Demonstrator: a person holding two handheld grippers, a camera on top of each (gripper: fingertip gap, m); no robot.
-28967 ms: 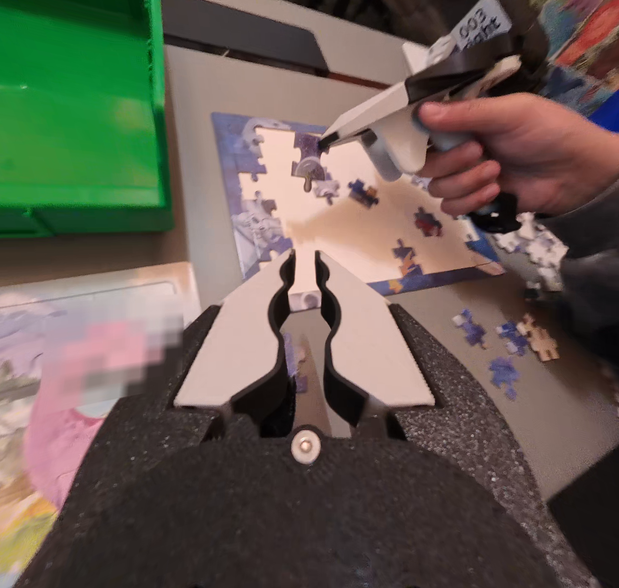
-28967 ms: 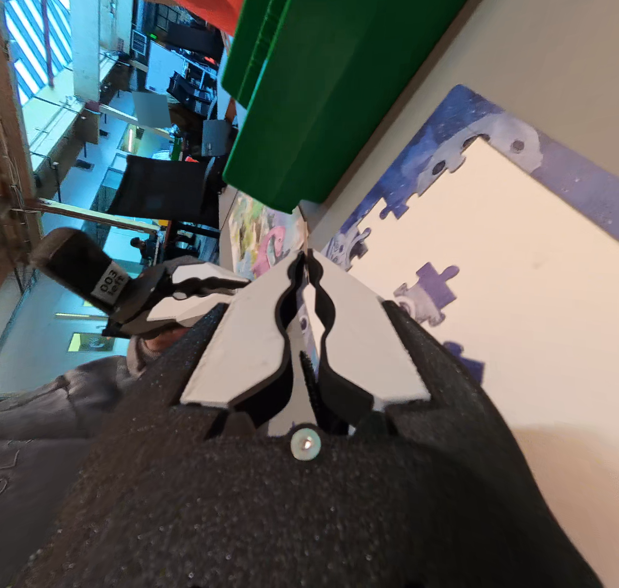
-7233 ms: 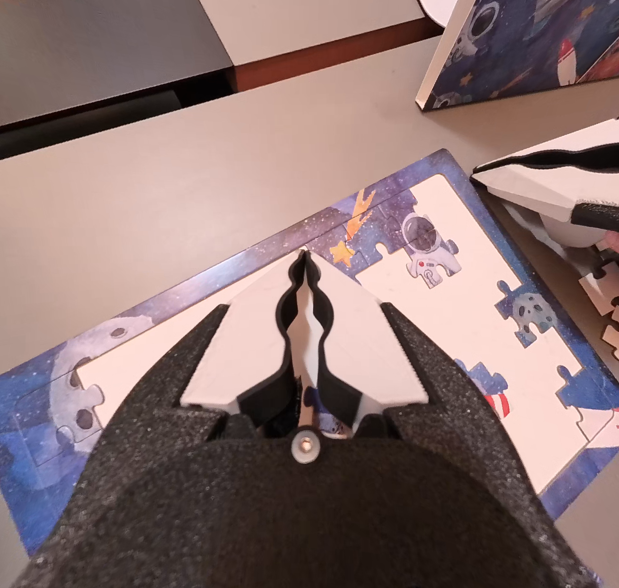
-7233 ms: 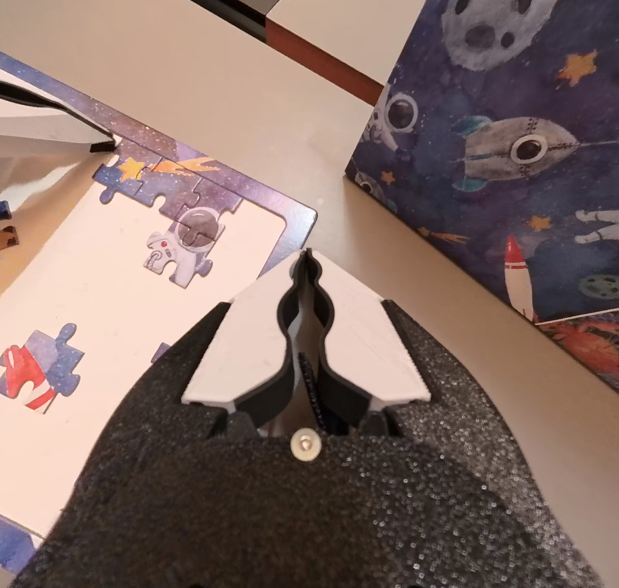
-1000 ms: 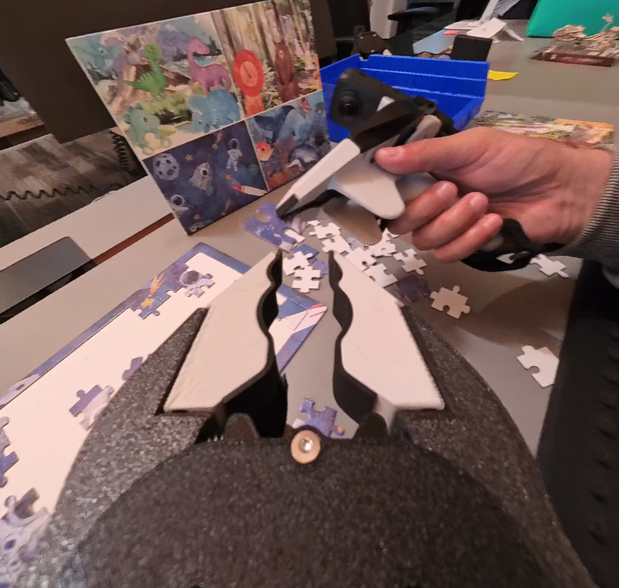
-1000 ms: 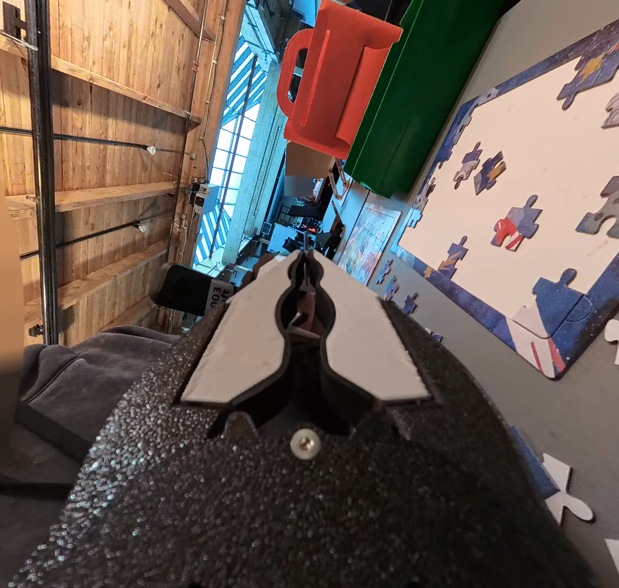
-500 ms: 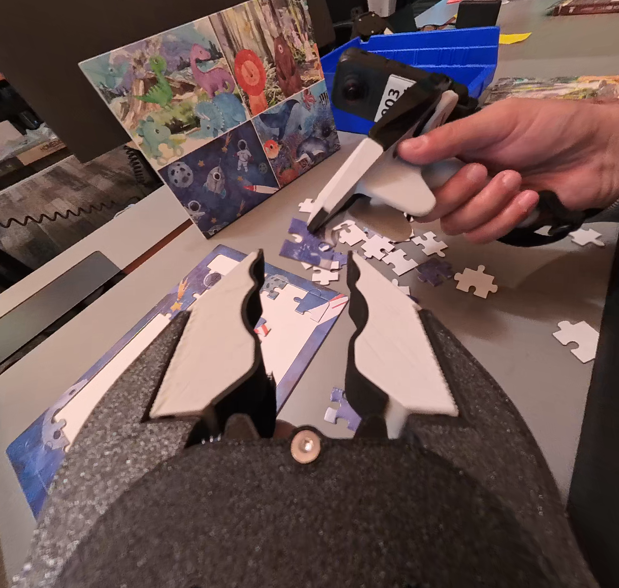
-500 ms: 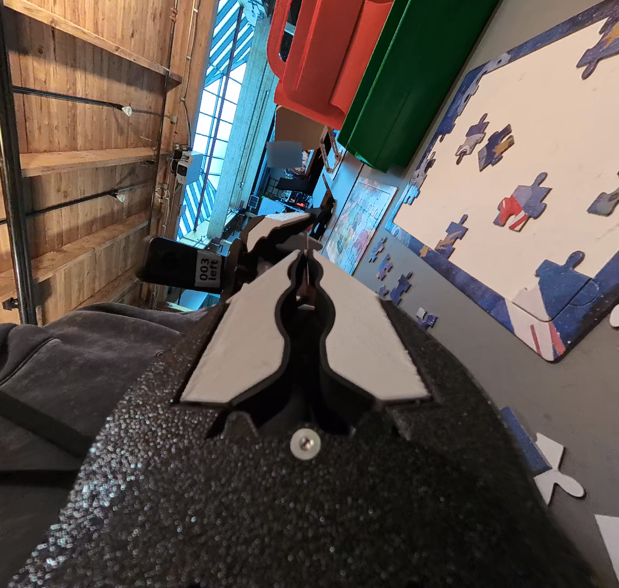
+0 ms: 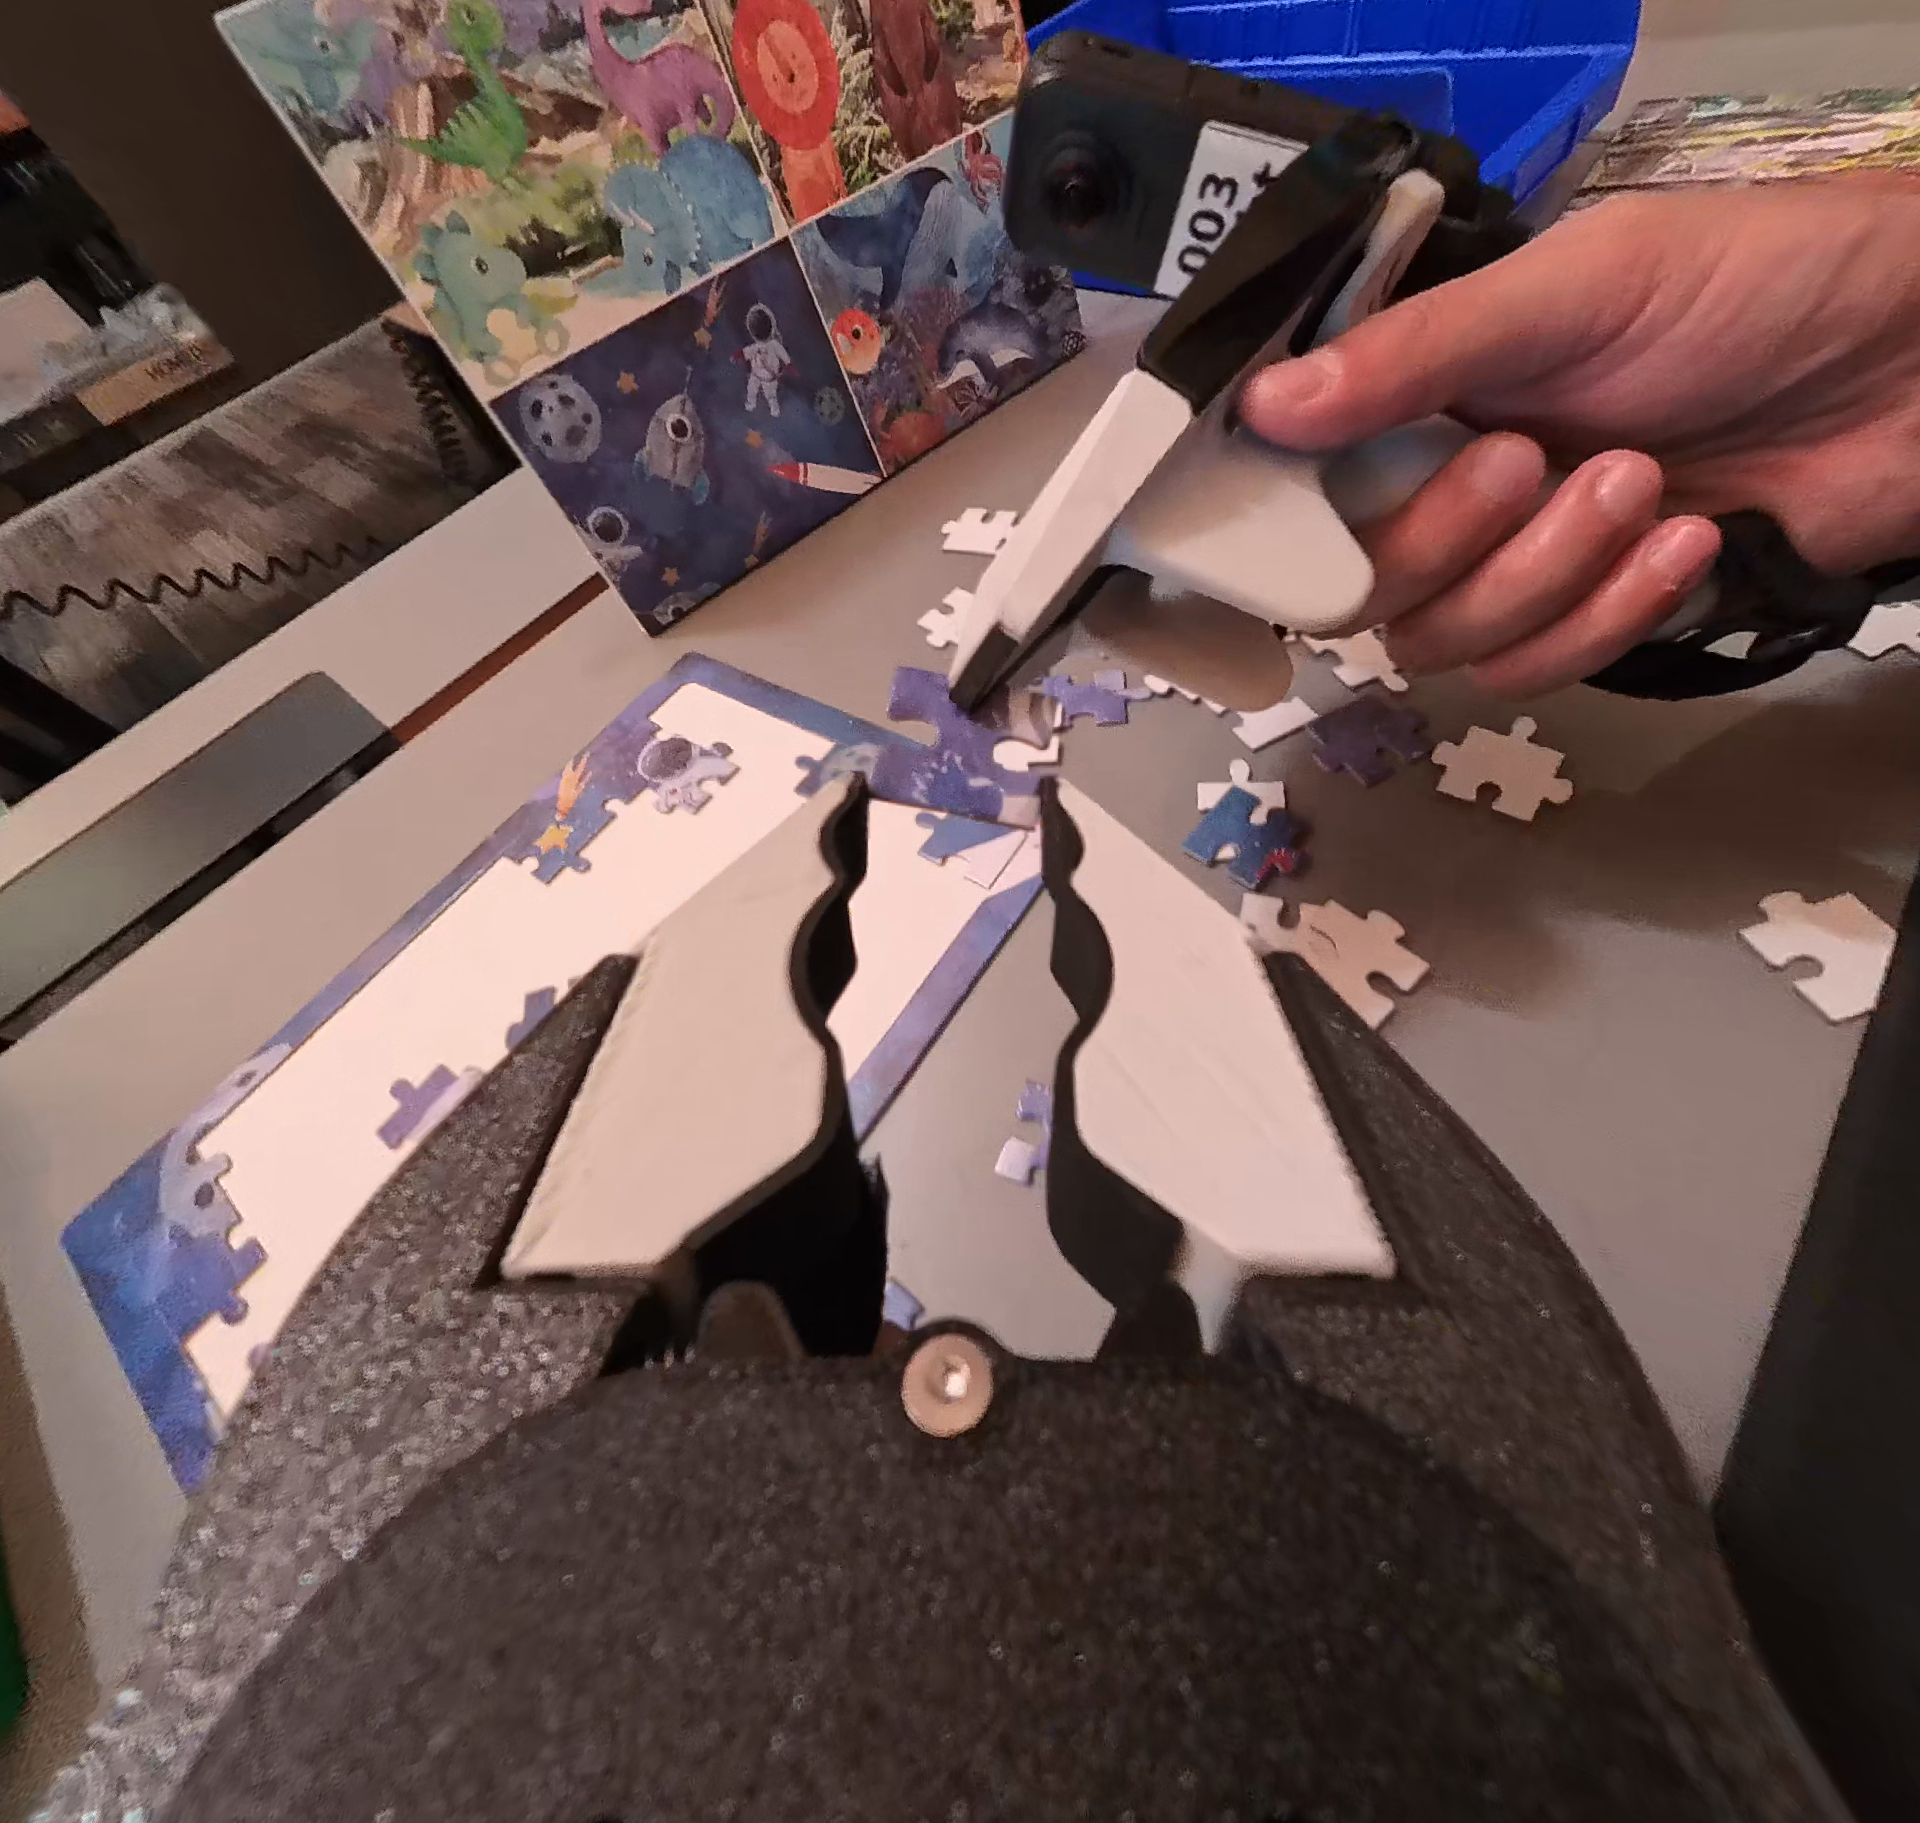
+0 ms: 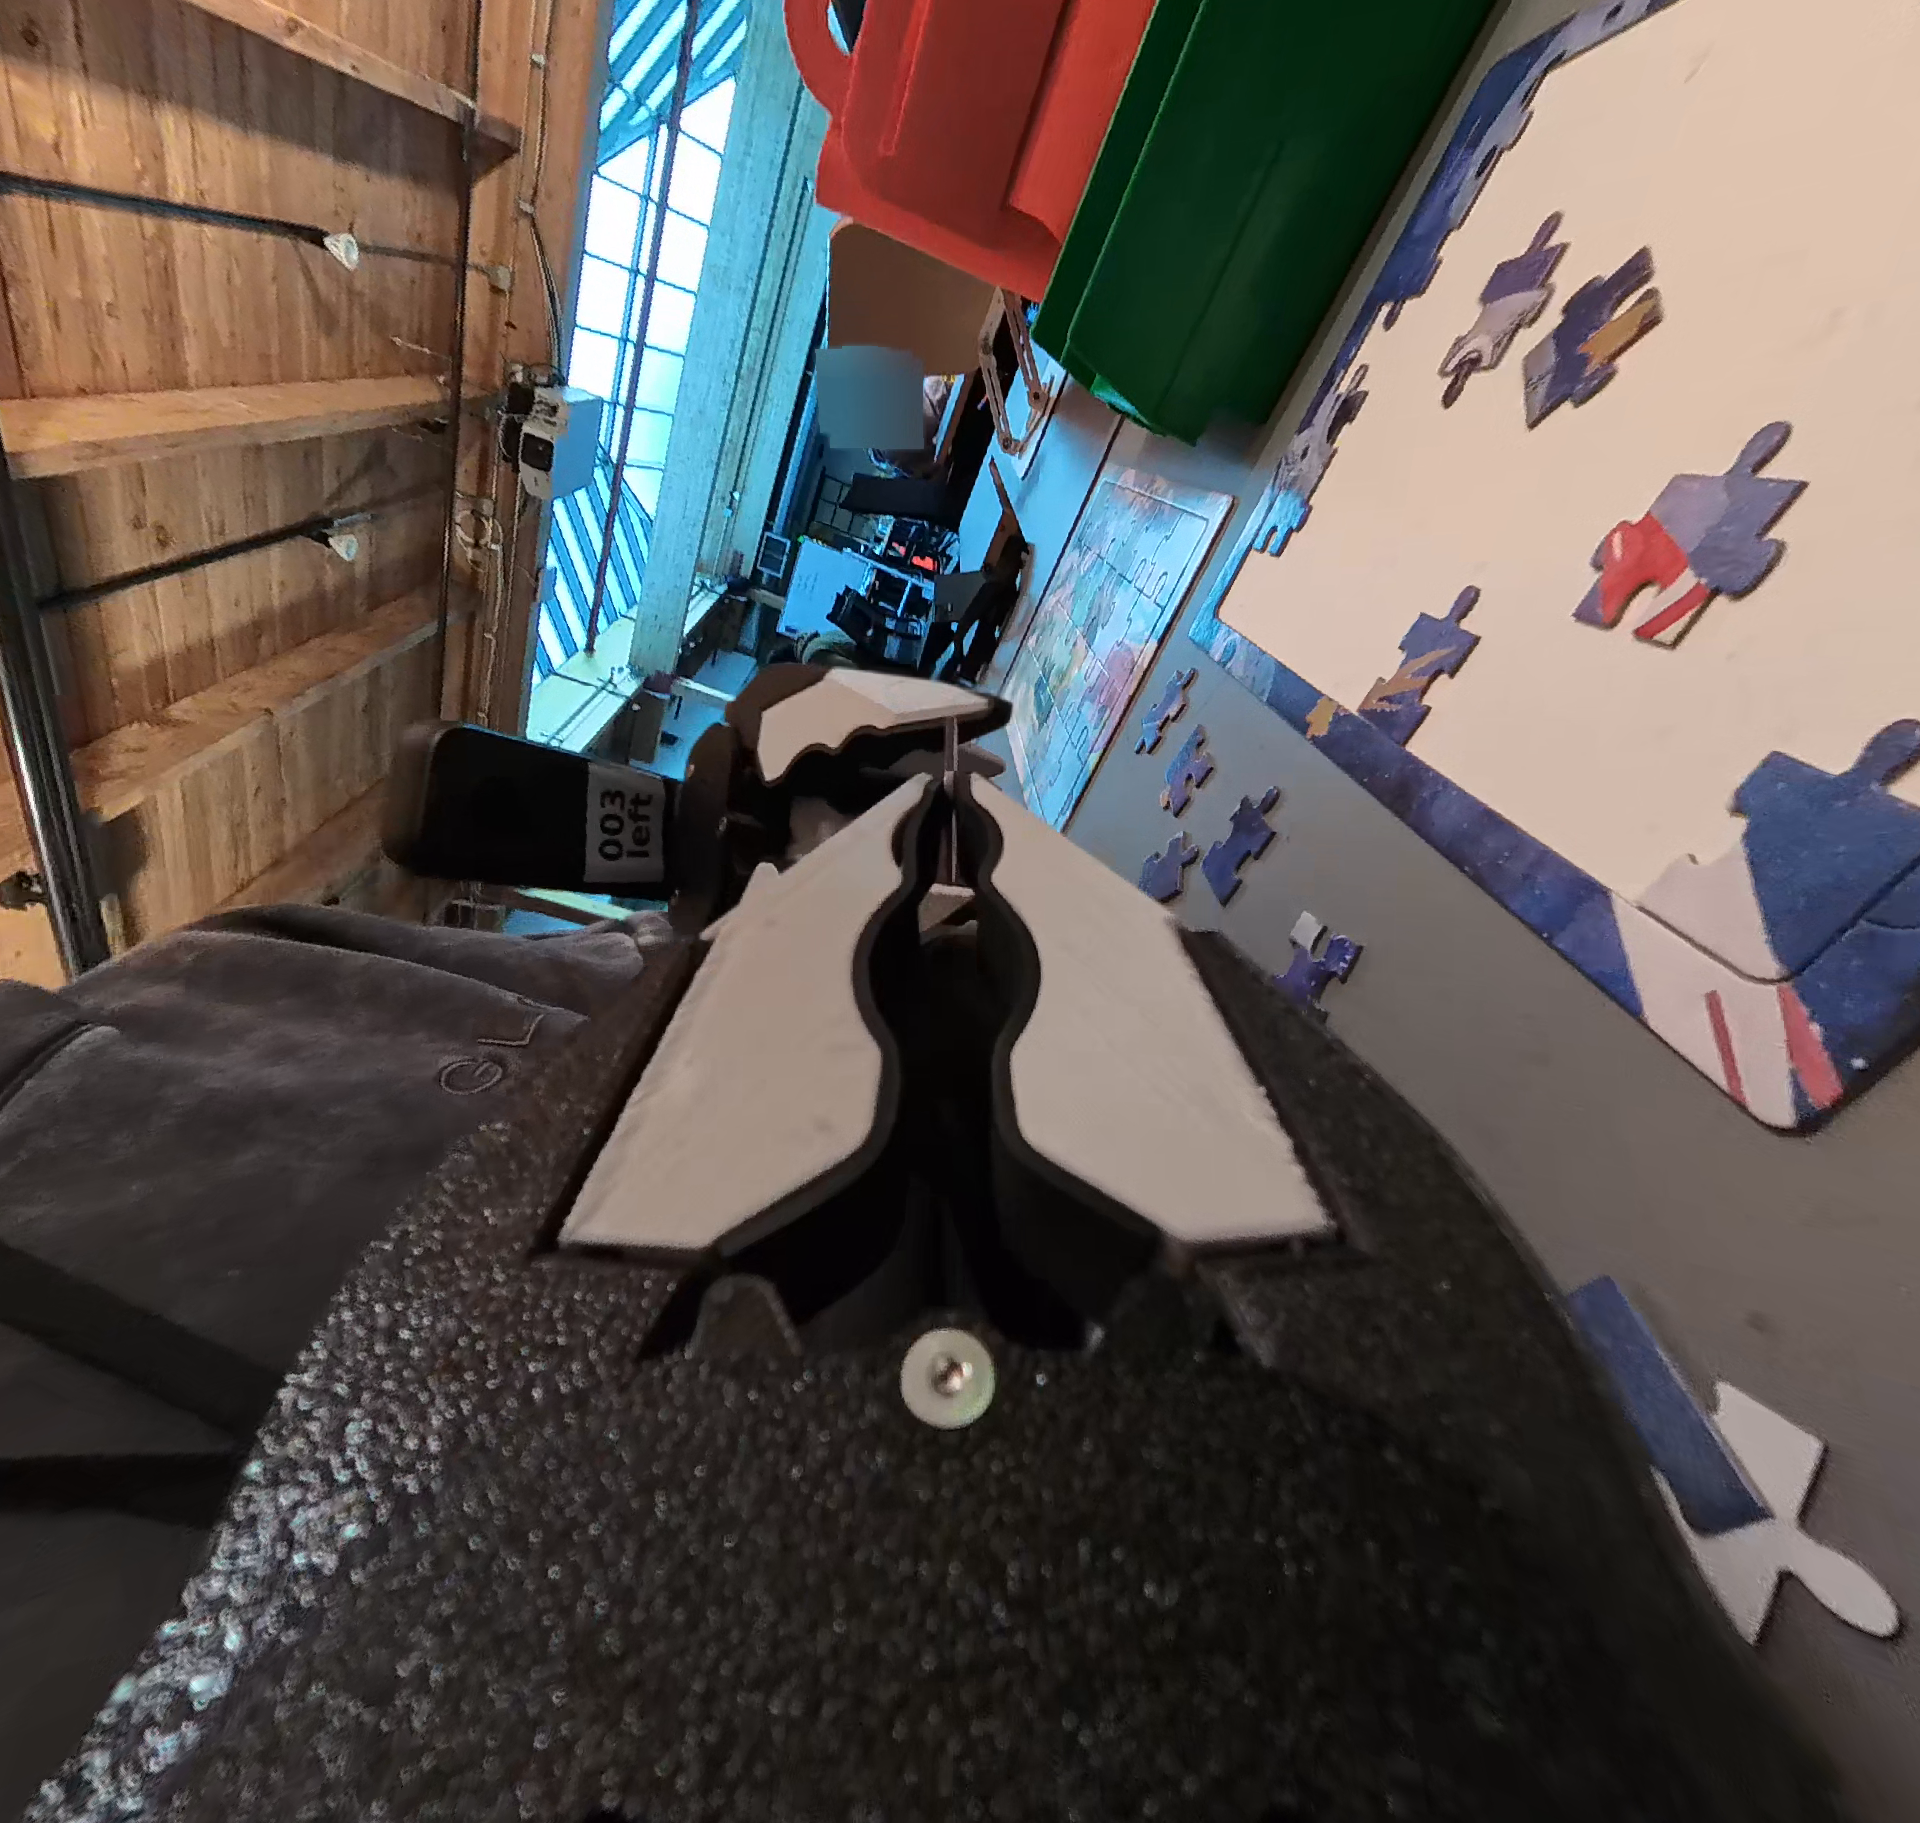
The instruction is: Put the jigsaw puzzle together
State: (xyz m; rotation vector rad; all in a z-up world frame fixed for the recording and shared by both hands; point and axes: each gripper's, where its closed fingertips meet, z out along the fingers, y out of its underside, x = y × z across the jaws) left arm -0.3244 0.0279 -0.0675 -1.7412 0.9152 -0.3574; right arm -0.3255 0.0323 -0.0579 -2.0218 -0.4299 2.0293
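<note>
Blue puzzle piece [image 9: 961, 750] pinched in right gripper [image 9: 971, 698], left gripper [image 9: 951, 802] jaws apart

This looks like a big workshop or lab hall with workbenches. A wall of bare timber planks [image 10: 208, 319] with wooden shelves rises beside tall striped windows [image 10: 644, 215], and farther down the room stand cluttered benches with equipment [image 10: 883, 568]. On the grey desk [image 9: 1558, 1098] sit plastic storage bins, a blue one [image 9: 1403, 17] at the far edge and green [image 10: 1247, 163] and red [image 10: 935, 80] ones along another.
</note>
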